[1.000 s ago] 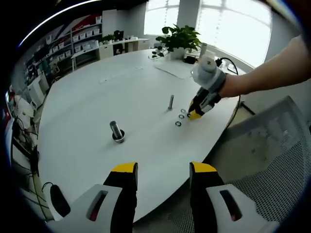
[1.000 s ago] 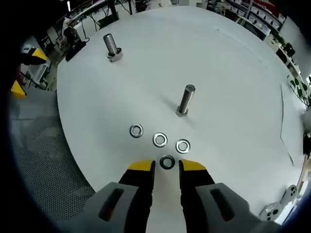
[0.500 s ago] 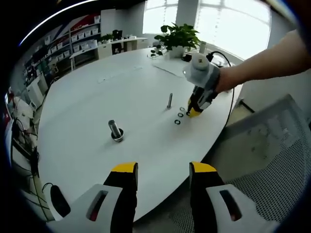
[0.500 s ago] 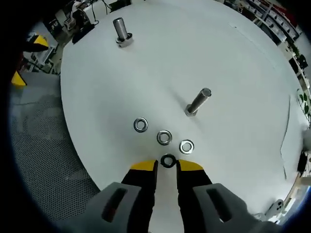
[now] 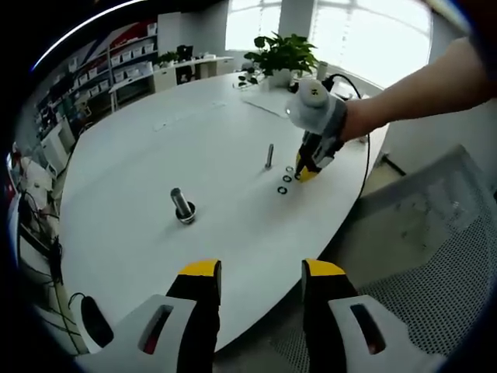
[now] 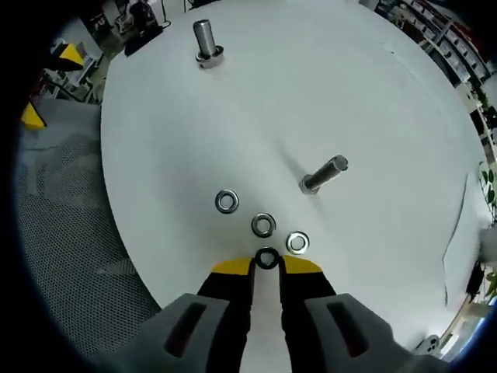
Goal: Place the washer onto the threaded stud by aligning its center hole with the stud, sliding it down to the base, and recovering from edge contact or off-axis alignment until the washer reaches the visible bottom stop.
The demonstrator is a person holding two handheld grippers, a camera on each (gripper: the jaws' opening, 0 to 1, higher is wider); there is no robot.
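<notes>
The right tool is seen with its jaws narrowly parted around a dark washer lying on the white desk, beside three silver washers near the threaded stud. The left tool is held open above the desk edge.

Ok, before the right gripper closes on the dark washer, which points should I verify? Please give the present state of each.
1. Dark washer lies between the right gripper tips: ok.
2. Jaws apart, ready to close: ok.
3. Silver washer beside the jaw tip could get bumped: not ok, very close.
4. Stud stands bare, no washer on it: ok.
5. Washer flat on the table, edges grippable: cannot tell.
6. Left gripper open and well away from the washers: ok.
</notes>
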